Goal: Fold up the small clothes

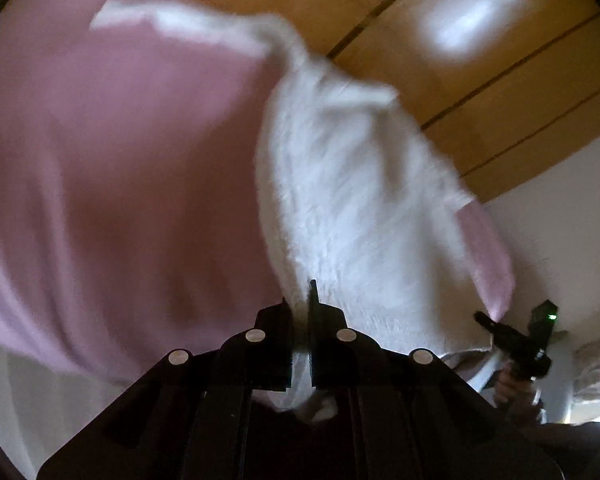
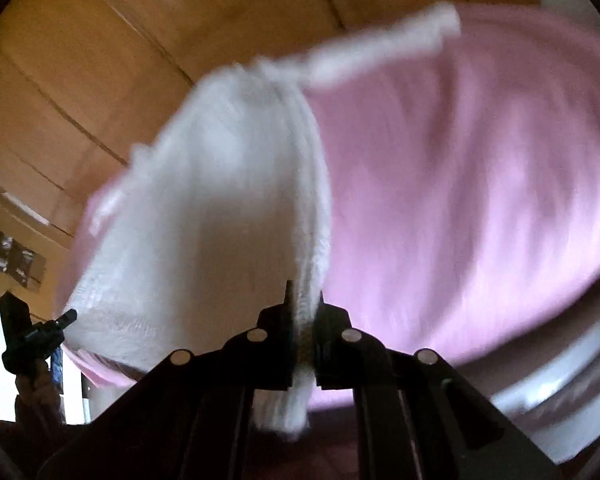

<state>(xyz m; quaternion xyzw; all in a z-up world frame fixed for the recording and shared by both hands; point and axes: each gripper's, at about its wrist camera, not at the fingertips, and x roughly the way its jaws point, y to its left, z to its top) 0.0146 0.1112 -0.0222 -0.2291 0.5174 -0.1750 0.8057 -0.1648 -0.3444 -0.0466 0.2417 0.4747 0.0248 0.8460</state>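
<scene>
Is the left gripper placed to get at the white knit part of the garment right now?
Likely yes: the left gripper already looks shut on the white knit part, nothing between. The right gripper pinches it too.

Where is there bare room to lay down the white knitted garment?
The broad pink cloth looks bare on the left gripper's outer side and again on the right gripper's outer side. Between the grippers it is crowded: the white knitted garment hangs stretched there, clamped by both. Blur hides details.
</scene>
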